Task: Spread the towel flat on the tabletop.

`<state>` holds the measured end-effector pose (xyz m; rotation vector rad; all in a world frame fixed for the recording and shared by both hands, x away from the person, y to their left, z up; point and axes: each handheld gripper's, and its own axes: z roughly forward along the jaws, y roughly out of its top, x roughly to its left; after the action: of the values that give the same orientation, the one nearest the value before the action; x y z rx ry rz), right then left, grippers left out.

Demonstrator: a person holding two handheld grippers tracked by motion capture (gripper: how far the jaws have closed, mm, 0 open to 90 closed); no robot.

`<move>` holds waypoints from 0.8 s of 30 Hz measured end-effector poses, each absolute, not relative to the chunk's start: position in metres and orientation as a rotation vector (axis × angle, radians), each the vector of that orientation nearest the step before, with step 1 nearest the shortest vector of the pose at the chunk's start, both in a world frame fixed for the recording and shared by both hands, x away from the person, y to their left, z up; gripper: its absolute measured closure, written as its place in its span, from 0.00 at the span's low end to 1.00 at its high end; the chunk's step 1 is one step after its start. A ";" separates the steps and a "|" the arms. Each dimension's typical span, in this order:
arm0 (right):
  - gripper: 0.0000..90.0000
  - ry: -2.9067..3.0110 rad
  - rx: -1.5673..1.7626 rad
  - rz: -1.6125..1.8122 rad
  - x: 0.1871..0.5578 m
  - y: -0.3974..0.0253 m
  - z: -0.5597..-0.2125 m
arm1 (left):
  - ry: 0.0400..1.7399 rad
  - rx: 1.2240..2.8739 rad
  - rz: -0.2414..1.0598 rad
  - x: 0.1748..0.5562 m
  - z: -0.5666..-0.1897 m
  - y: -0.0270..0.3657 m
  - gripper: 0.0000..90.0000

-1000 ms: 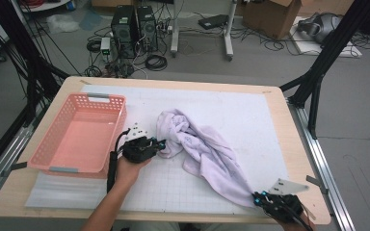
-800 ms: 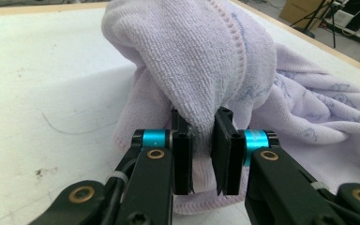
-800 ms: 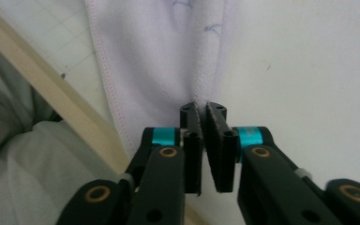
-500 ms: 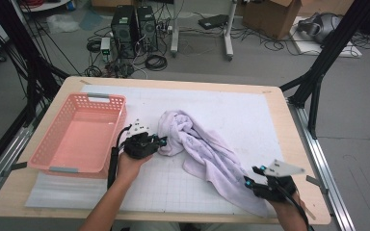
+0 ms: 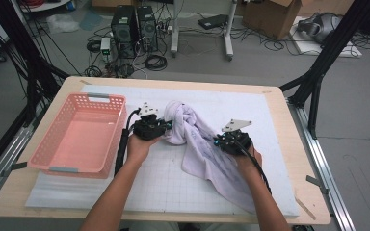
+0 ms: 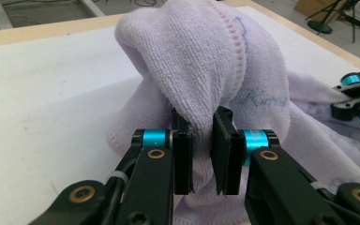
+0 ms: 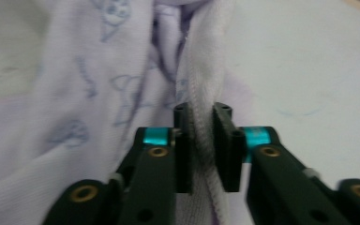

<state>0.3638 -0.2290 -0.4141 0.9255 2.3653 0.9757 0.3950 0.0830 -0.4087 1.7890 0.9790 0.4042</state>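
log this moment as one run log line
left claw: shut on towel | right claw: shut on towel hem | basket: empty

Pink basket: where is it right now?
High view: the pink basket sits on the table's left side, beside the left tongs, apart from the towel.

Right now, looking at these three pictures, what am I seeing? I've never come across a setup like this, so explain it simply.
A person sits at a table holding a hand-operated claw in each hand. One picture looks down from above; the other two come from small cameras riding on each claw, looking along its black jaws. On the table lie a pale purple towel and a pink basket. The left claw is pinched shut on a bunched fold of the towel, and the right claw is pinched shut on its hem.
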 end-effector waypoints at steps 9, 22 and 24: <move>0.93 2.022 1.300 0.831 0.383 -0.295 -0.407 | 1.048 1.781 0.397 0.401 -0.420 0.078 0.55; 0.50 1.918 1.383 0.791 0.351 -0.338 -0.408 | 0.984 1.806 0.382 0.387 -0.423 0.075 0.46; 0.48 1.916 1.317 0.851 0.344 -0.331 -0.401 | 0.978 1.809 0.375 0.385 -0.422 0.077 0.46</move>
<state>0.3439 -0.3314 -0.4009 1.3174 1.9162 0.8510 0.3852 0.0769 -0.4223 1.8088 0.9780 0.3755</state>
